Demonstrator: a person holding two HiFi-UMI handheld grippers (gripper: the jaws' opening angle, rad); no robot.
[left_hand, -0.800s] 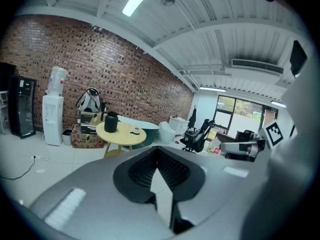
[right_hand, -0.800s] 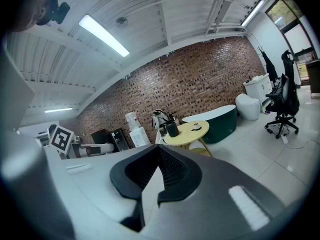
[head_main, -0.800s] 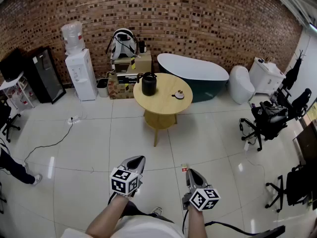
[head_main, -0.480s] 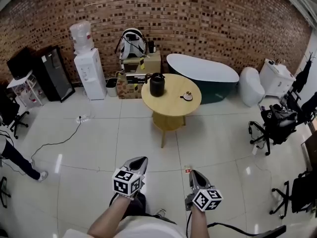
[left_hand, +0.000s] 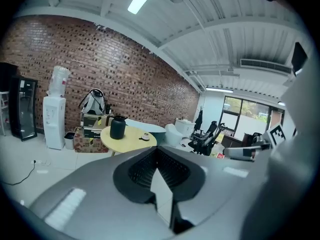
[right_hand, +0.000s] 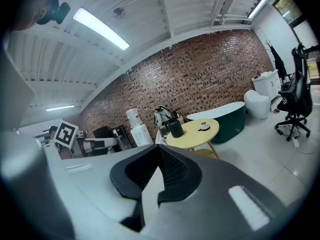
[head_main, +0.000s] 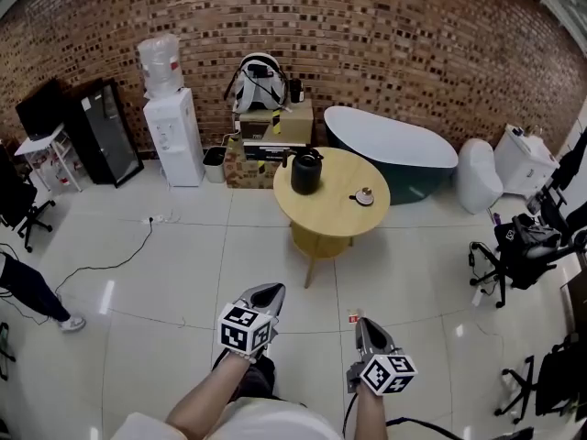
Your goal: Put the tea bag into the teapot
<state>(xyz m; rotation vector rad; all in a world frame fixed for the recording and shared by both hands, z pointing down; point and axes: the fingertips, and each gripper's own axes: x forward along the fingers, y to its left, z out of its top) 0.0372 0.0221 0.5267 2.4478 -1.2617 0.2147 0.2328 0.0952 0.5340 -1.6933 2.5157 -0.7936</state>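
The black teapot [head_main: 305, 172] stands on the round yellow table [head_main: 335, 214] across the room, with a small dish [head_main: 364, 196] holding something pale to its right; it is too small to tell whether that is the tea bag. My left gripper [head_main: 269, 292] and right gripper [head_main: 364, 325] hang low over the white floor, well short of the table, both shut and empty. In the left gripper view the left gripper [left_hand: 157, 151] points toward the teapot [left_hand: 117, 127]. The right gripper view has the right gripper [right_hand: 159, 151] aimed at the teapot [right_hand: 175, 128] and the dish [right_hand: 204, 127].
A white water dispenser [head_main: 170, 122], a black cabinet [head_main: 101, 131] and stacked boxes [head_main: 271, 136] line the brick wall. Behind the table lies a teal tub [head_main: 394, 145]. Office chairs [head_main: 523, 246] stand at the right. A cable [head_main: 119, 257] and a person's leg [head_main: 32, 293] are at the left.
The head view has swung, so the table and teapot now sit further right and lower in frame. Both grippers stay shut, low in front of me, shifted slightly right.
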